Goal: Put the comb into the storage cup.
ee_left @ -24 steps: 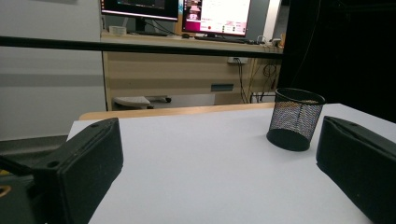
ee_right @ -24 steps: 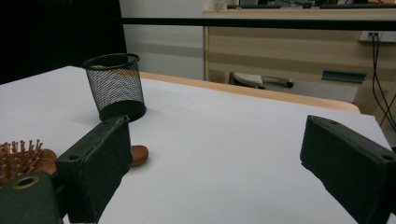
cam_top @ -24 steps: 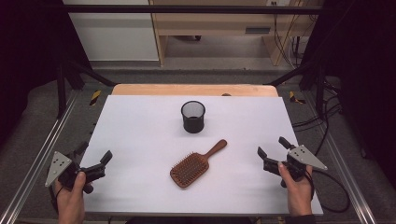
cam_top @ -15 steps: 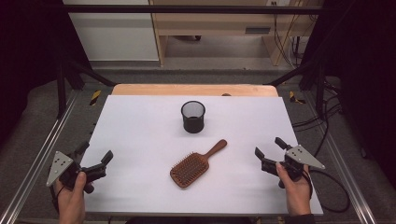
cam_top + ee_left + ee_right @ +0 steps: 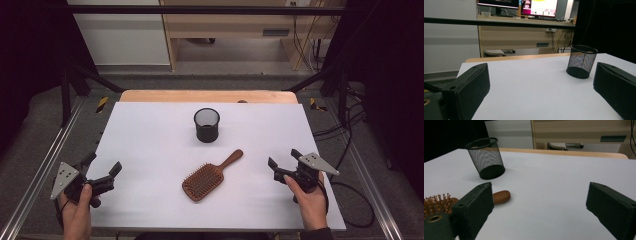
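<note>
At the lower left of the high view, the left gripper [image 5: 103, 171] rests at the table's [image 5: 150, 130] near left edge, jaws spread wide with nothing between them. At the lower right, the right gripper [image 5: 283, 161] hovers over the white surface, jaws likewise parted and empty. Between them, just below the frame's centre, the wooden hairbrush [image 5: 208, 176] lies bristles up, its handle angled toward the upper right, well apart from both grippers. Farther back, near the centre, the black mesh cup [image 5: 206, 125] stands upright, apart from the brush.
</note>
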`<state>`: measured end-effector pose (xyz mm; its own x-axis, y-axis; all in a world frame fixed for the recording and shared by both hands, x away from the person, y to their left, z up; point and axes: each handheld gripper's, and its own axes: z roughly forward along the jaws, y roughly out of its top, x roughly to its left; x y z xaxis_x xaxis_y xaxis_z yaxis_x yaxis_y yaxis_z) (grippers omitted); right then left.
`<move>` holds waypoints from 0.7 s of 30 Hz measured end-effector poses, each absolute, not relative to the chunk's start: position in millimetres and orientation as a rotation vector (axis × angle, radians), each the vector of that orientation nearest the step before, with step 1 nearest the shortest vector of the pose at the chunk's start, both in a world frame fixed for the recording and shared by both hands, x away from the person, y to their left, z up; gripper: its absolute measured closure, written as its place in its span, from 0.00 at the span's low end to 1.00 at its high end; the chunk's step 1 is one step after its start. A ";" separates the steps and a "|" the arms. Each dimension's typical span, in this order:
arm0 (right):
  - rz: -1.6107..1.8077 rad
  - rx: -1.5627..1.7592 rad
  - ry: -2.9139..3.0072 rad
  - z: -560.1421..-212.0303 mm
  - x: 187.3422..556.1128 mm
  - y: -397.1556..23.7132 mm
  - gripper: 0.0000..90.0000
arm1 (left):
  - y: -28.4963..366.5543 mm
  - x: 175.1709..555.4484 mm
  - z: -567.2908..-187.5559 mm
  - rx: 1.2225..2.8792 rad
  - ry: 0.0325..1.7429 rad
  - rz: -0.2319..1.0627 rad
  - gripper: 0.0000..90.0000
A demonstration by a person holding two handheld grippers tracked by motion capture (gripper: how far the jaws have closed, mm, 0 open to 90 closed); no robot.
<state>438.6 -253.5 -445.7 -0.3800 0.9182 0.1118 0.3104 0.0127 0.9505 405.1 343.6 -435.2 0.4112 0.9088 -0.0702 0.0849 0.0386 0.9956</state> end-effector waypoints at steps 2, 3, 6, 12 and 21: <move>1.378 1.261 1.739 -445.7 439.7 -252.1 0.18 | 343.0 404.9 -435.5 1.399 0.967 0.814 0.01; 1.361 1.264 1.768 -444.2 440.2 -249.3 0.26 | 342.8 404.4 -435.8 1.401 0.967 0.813 0.01; 1.350 1.242 1.788 -441.2 439.9 -244.9 0.39 | 343.5 402.4 -435.8 1.401 0.970 0.815 0.01; 1.355 1.163 1.850 -427.1 443.6 -227.4 0.73 | 345.7 402.2 -436.4 1.390 0.979 0.813 0.01; 1.210 1.070 1.998 -406.8 472.0 -189.3 0.98 | 342.4 401.5 -433.3 1.399 0.954 0.821 0.01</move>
